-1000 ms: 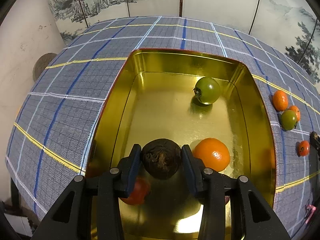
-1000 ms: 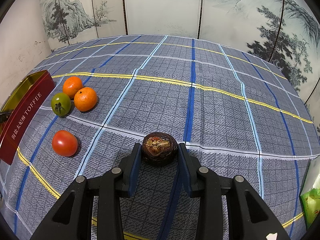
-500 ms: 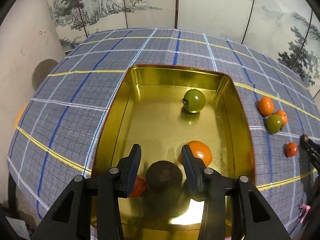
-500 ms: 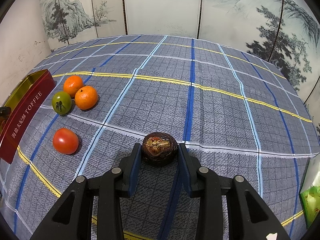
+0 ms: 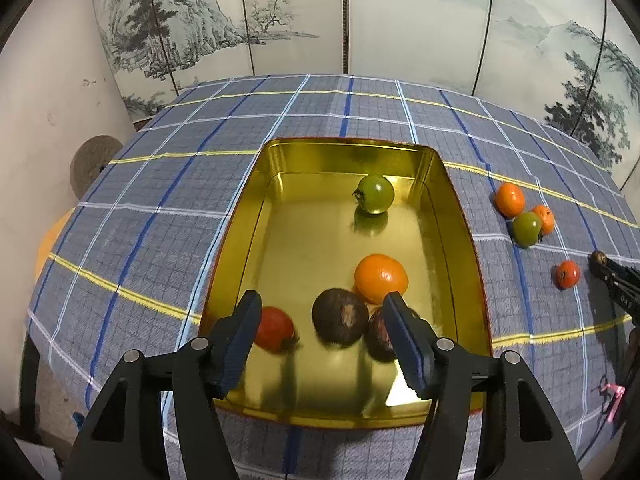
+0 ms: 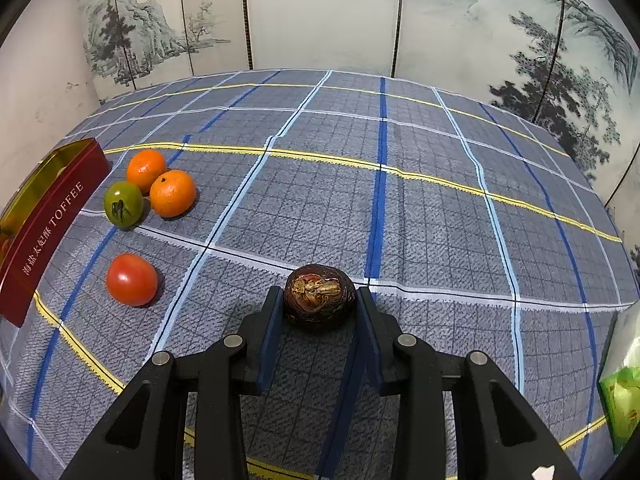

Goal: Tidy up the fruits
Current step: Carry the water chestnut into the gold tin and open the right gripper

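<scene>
In the left wrist view my left gripper [image 5: 320, 324] is open and empty above the near end of the gold tin [image 5: 256, 216]. In the tin lie a dark brown fruit [image 5: 340, 323], a second dark fruit [image 5: 382, 336], an orange [image 5: 381, 278], a red tomato [image 5: 274, 329] and a green tomato [image 5: 375, 194]. In the right wrist view my right gripper [image 6: 318, 308] is shut on a dark brown fruit [image 6: 319, 295] just above the cloth. Two oranges [image 6: 172, 193], a green tomato [image 6: 123, 204] and a red tomato [image 6: 132, 279] lie on the cloth to its left.
The tin's red side [image 6: 44, 228] reads TOFFEE at the left edge of the right wrist view. A green packet [image 6: 624, 392] lies at the right table edge. A painted folding screen [image 6: 320, 12] stands behind the checked tablecloth [image 6: 400, 208].
My left gripper opened and let the dark fruit drop into the tin, then rose and drew back. The right gripper has not moved.
</scene>
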Demonstrator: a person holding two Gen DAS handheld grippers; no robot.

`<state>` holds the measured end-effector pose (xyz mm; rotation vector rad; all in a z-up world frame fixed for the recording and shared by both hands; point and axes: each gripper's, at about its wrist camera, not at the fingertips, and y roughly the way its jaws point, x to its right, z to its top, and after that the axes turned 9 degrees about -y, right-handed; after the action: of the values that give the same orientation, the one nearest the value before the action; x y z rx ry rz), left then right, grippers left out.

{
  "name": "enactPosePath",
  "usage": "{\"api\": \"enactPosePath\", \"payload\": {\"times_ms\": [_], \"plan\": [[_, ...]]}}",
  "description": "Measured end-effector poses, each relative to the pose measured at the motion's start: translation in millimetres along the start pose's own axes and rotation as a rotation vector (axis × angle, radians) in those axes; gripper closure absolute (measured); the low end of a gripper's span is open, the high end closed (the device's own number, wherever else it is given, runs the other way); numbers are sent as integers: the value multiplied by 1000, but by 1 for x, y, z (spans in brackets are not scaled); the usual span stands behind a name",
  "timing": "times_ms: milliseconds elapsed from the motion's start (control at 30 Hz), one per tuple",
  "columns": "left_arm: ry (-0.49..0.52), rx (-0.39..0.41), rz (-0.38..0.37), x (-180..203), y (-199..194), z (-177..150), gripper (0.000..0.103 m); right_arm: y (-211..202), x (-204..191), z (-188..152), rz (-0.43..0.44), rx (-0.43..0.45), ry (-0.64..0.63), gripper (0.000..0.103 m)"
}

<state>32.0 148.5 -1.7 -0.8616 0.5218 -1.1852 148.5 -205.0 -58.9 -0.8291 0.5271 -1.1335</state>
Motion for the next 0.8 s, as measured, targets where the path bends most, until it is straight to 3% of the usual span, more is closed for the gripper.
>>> {"api": "enactPosePath", "payload": {"times_ms": [533,800], "plan": [[-53,53,17,-26,-22,-12,32,-10,-5,-5,-29,-44,23,70],[-77,59,21,-34,-24,-15,31,-37,-32,21,6,32,-13,70]]}}
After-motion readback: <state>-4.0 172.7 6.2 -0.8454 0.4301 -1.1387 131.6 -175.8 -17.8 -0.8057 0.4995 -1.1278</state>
